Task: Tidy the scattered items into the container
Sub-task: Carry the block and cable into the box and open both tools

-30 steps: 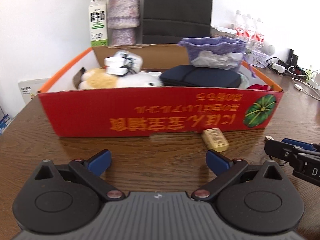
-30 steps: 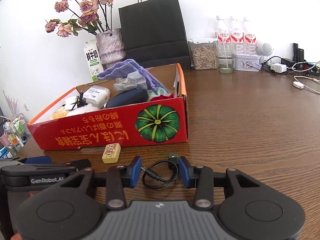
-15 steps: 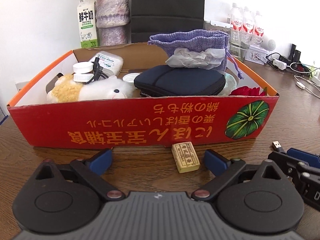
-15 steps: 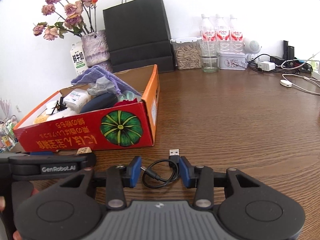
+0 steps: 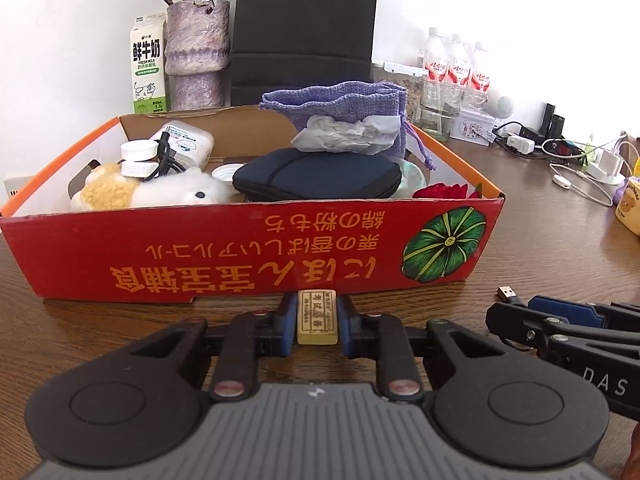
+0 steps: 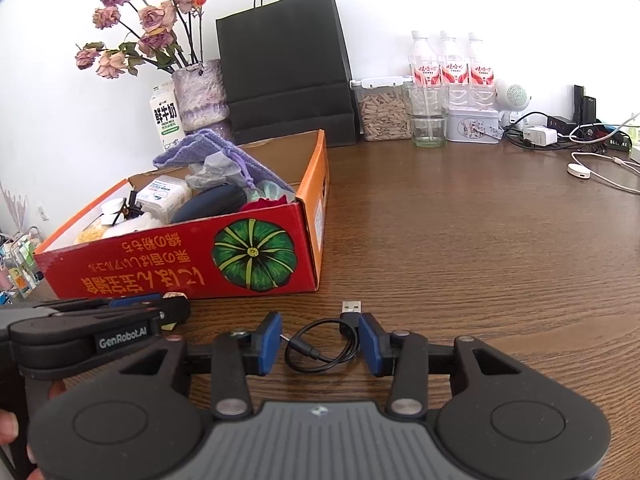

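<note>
Two grippers work at the counter (image 6: 480,240) before the red box (image 5: 248,256): the left gripper (image 5: 318,318) is closing, pads pressing the small yellow eraser (image 5: 317,317) beside the box's front wall, while the right gripper (image 6: 319,342) stands part-open around the coiled black cable (image 6: 324,344).

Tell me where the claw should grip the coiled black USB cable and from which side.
Grip across the coiled loop of the USB cable, coming from the near side, as the right claw sits now. The loop lies flat on the table; the plug end sticks out beyond.
</note>
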Tool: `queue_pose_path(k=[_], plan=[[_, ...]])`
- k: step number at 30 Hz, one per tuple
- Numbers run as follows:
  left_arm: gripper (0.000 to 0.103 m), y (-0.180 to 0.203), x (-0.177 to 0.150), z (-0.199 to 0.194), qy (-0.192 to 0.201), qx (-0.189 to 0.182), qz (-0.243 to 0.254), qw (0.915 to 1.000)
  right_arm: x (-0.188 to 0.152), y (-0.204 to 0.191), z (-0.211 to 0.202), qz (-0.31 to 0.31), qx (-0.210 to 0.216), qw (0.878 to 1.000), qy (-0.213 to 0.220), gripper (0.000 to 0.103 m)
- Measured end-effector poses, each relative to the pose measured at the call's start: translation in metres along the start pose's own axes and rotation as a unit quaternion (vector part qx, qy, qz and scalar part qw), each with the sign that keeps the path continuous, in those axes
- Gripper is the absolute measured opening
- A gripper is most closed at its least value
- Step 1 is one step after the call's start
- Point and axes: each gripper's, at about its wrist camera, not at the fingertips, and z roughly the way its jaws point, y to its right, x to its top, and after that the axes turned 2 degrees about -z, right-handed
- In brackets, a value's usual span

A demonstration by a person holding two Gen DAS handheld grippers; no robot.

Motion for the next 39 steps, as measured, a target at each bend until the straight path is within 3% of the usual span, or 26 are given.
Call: queue_pose_path(k=[11,15,23,29,32,39], plan=[[0.021,-0.008,-0.003,-0.006,0.003,-0.014,-0.018,0.9997,0.0,0.001,0.001,0.004,-0.001,1.0,-0.005,0.041],[0.021,-0.015,-0.005,-0.014,0.021,-0.032,-0.032,0.9988,-0.001,0.001,0.0,0.006,-0.007,1.0,0.001,0.041],[0.021,-0.029,-0.009,-0.051,0.096,-0.071,-0.046,0.9918,-0.004,-0.019,-0.029,-0.014,-0.015,0.996,0.092,0.041],[0.021,-0.044,0.009,-0.087,0.169,-0.049,-0.046,0.9833,0.018,-0.043,-0.051,-0.027,0.024,0.986,0.164,0.04],[0.021,-0.059,0.028,-0.096,0.192,-0.045,-0.061,0.9784,0.037,-0.062,-0.049,-0.044,0.04,0.981,0.182,0.04],[0.021,-0.089,0.075,-0.083,0.234,0.01,-0.081,0.9687,0.085,-0.11,-0.021,-0.061,0.084,0.974,0.203,0.04]])
